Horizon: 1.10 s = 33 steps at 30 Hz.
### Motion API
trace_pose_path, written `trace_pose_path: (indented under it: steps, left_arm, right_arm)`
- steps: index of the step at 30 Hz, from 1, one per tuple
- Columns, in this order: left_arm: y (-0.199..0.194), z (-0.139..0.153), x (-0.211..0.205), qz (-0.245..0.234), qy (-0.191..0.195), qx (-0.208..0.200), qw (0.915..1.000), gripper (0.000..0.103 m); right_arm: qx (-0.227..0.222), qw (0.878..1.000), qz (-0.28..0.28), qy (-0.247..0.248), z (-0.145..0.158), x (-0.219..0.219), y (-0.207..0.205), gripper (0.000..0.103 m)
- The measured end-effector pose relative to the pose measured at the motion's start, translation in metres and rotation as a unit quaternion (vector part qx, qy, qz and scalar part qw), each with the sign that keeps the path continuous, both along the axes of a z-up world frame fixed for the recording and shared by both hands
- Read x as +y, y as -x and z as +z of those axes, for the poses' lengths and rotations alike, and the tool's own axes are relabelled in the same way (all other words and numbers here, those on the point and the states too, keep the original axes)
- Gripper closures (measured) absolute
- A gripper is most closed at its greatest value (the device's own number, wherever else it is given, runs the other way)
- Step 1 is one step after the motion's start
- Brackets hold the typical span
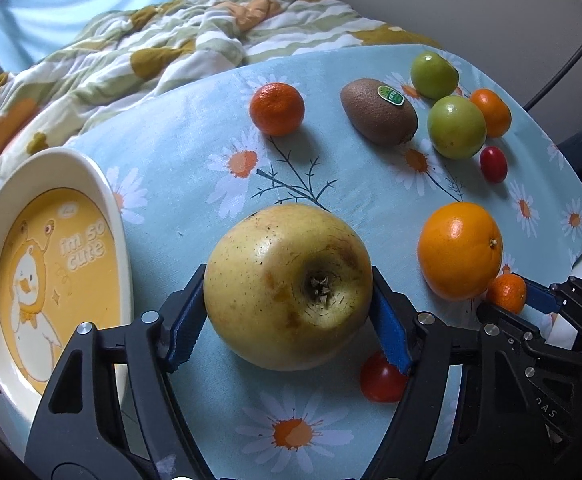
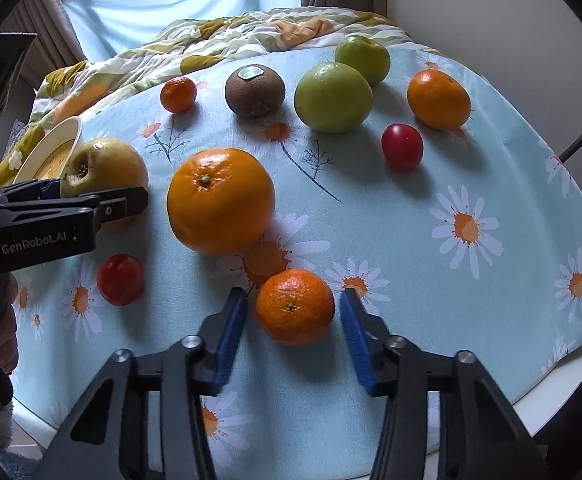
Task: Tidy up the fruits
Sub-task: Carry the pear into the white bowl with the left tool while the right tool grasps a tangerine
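My left gripper (image 1: 289, 292) is shut on a large yellow apple (image 1: 287, 286), its blue pads pressed to both sides; the apple also shows in the right wrist view (image 2: 105, 166). The yellow duck plate (image 1: 47, 264) lies just left of it. My right gripper (image 2: 294, 312) is open, with a small mandarin (image 2: 295, 306) between its pads, a gap on each side. A big orange (image 2: 221, 200) sits just beyond the mandarin.
On the daisy tablecloth (image 2: 451, 184) lie a kiwi (image 2: 255, 88), two green apples (image 2: 333, 96), more mandarins (image 2: 438, 98) (image 2: 178, 94), and two red cherry tomatoes (image 2: 402, 146) (image 2: 119, 279). A rumpled quilt (image 1: 163, 40) lies beyond the table's far edge.
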<state>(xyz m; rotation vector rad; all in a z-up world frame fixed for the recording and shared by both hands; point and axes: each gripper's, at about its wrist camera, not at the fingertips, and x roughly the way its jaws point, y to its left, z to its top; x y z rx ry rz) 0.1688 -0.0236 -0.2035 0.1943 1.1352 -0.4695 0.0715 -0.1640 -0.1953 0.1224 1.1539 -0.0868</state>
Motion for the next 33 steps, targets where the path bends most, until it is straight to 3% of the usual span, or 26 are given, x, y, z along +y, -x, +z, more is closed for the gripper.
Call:
trace_pose_path:
  steps: [8,17,25,33]
  left_arm:
    - [0.010,0.012,0.007,0.027,0.005,-0.010,0.9996,0.023]
    - [0.024,0.057,0.032,0.084,0.021,-0.052,0.9949,0.023]
    - [0.023,0.094,0.081,0.138,0.020,-0.087,0.9864,0.023]
    - [0.007,0.103,0.143,0.179,0.005,-0.101,0.9786,0.023]
  right_arm:
    - [-0.023,0.999,0.027,0.004,0.013,0.000,0.000,0.070]
    - [-0.055,0.995,0.087,0.004,0.052,0.012,0.000,0.070]
    - [-0.088,0.985,0.147,0.000,0.087,0.043,-0.019,0.070]
    - [-0.107,0.972,0.206,-0.021,0.106,0.098,-0.049,0.070]
